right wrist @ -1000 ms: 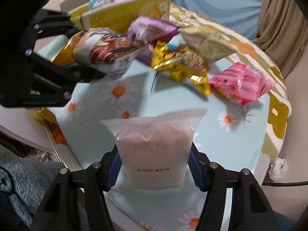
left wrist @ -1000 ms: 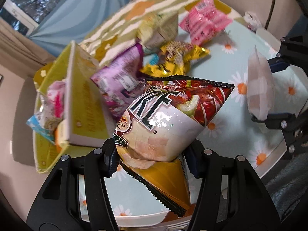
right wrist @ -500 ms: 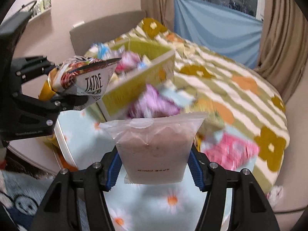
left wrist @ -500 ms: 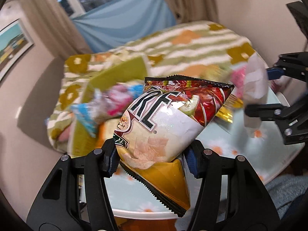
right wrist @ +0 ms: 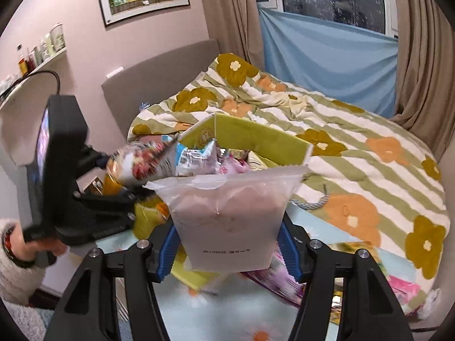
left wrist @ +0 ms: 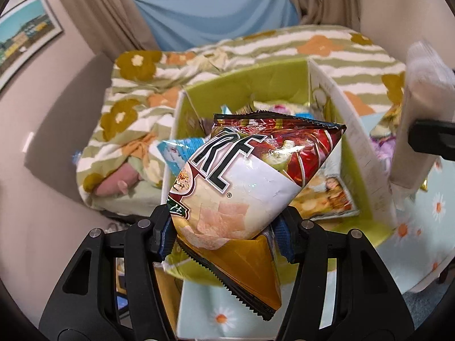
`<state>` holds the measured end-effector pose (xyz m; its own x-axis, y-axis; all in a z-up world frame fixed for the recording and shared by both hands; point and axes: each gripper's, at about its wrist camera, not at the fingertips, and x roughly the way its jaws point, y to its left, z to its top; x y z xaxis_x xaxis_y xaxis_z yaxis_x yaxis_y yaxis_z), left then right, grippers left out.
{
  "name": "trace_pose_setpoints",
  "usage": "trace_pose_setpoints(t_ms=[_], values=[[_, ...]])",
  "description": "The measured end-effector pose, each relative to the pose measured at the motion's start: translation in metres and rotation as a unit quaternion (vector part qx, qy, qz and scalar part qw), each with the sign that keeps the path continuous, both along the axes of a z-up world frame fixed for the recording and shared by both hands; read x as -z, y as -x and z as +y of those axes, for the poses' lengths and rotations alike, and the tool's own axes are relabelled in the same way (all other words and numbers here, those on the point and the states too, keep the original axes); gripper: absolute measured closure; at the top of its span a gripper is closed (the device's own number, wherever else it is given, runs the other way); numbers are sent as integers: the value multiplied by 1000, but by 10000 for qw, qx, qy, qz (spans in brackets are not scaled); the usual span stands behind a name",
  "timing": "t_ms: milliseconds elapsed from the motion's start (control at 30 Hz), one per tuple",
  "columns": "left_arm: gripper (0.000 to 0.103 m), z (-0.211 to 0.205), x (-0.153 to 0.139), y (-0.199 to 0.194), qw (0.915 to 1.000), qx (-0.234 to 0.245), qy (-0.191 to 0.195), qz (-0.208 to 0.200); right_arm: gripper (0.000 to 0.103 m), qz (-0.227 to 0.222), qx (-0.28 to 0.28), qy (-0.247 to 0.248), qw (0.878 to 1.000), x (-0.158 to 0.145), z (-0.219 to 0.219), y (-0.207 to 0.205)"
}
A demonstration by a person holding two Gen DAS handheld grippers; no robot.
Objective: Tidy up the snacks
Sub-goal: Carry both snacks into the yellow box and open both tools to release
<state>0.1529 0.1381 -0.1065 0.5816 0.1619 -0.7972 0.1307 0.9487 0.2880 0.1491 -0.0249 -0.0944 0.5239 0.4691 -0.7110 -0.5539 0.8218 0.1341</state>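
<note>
My left gripper (left wrist: 226, 237) is shut on a red, white and gold chip bag (left wrist: 241, 182), held over the near edge of an open yellow-green cardboard box (left wrist: 256, 85) that holds several snack packs. My right gripper (right wrist: 227, 248) is shut on a frosted white pouch (right wrist: 227, 216) with pinkish contents, held just in front of the same box (right wrist: 264, 136). The pouch also shows at the right edge of the left wrist view (left wrist: 418, 130). The left gripper with its chip bag shows at the left of the right wrist view (right wrist: 139, 164).
The box stands on a round table with a light blue daisy cloth (left wrist: 426, 221). Purple, yellow and pink snack packs (right wrist: 398, 287) lie on the table to the right. A bed with a flowered striped blanket (right wrist: 355, 147) is behind. A wall stands left.
Both grippers have swung left from the loose snacks on the table toward the box, each still holding its bag. The box interior now faces both cameras.
</note>
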Motion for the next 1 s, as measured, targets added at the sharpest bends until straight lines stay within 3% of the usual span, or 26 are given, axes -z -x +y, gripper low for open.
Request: trace_pose_setpoints(t_ms=[33,100,133,333,567,733,900,933,1000], values=[[42,2,6,-4,9999,76,25,93,45,51,55,7,10000,3,6,-3],[3,4,16,-6,9994,220,101,242,45,184,220,8,9996,10,16,-10],[0,6,17,-5,9990,350,198,192,45,253,309,-1,9992,14,18,-13],[0,27,18,-5,9941,683,771,329,45,544,893,-5,9945,27,25,-21],[0,55,12,-6,9951,536,809,179,45,756,1201,122,9898,32,39,-19],[0,74,14,-8,9941,241,1035,212,45,1004,1175,177,9878,43,58,-30],[0,81,14,-2,9957,77,905,156,44,1123,1178,186,9865,52,68,-34],[0,84,14,0,9960,32,886,145,41,1118,1197,139,9864,52,68,-33],[0,88,15,3,9955,-48,932,152,18,1069,1281,16,9860,53,63,-29]])
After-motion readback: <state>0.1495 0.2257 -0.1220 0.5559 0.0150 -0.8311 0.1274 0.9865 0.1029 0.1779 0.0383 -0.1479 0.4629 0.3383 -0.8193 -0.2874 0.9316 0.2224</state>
